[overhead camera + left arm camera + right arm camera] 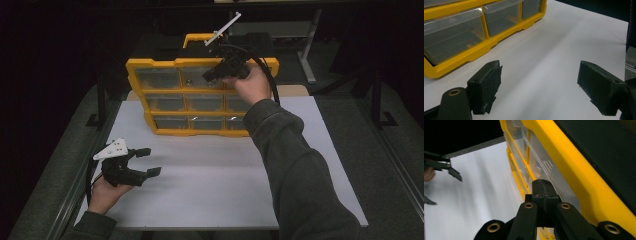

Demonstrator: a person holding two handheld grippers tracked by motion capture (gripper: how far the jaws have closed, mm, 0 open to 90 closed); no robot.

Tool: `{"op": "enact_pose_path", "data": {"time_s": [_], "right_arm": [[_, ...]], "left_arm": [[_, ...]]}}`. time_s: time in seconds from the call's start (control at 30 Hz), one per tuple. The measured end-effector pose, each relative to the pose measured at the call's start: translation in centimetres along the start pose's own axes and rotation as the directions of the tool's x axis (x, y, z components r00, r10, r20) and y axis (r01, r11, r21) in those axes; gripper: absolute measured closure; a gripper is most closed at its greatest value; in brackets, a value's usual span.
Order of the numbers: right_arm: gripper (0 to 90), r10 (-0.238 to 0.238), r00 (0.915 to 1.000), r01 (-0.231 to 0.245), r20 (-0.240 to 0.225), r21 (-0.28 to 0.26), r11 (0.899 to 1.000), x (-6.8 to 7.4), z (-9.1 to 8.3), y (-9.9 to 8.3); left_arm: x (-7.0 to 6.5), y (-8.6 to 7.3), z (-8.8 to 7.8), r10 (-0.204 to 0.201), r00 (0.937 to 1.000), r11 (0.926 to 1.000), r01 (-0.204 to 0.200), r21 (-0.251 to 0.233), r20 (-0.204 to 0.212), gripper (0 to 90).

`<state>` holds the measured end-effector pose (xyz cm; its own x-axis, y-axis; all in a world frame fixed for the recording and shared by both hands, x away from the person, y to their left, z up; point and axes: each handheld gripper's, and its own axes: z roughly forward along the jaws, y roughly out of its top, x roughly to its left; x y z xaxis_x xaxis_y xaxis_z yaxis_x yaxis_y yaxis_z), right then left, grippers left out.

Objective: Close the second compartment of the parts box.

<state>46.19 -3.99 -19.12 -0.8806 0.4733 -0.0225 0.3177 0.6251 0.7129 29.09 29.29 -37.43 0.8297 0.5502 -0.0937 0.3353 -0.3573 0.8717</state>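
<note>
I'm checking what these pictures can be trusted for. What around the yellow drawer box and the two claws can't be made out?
- Drawer contents: in the high view the clear drawers are too small and dim to tell.
- Right claw contact: its shut jaws sit against the yellow box, but whether they pinch anything is hidden.
- Right-hand drawers: the hand covers them in the high view.
- Left claw: the bottom edge of its own view cuts off its body.

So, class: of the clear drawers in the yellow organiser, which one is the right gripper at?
The top-row drawer in the middle column: the shut right gripper sits at its front, whereas the other drawers have nothing in front of them.
</note>
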Motion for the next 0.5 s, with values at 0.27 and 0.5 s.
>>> {"op": "enact_pose_path", "data": {"time_s": [0.27, 0.5], "right_arm": [[87.8, 0.001, 1.0000, -0.002, -0.002, -0.019, 1.000, 0.2, 0.0, -0.3], [80.4, 0.008, 0.9986, -0.013, -0.053, -0.077, 0.997, 0.5, -0.3, -2.0]], "left_arm": [[-0.1, 0.0, 0.1, -0.017, 0.9998, 0.9998, 0.018, -0.007, 0.003, 18.7], [-0.2, 0.0, 0.2, -0.015, 0.9999, 0.9998, 0.015, -0.009, 0.002, 18.8]]}}
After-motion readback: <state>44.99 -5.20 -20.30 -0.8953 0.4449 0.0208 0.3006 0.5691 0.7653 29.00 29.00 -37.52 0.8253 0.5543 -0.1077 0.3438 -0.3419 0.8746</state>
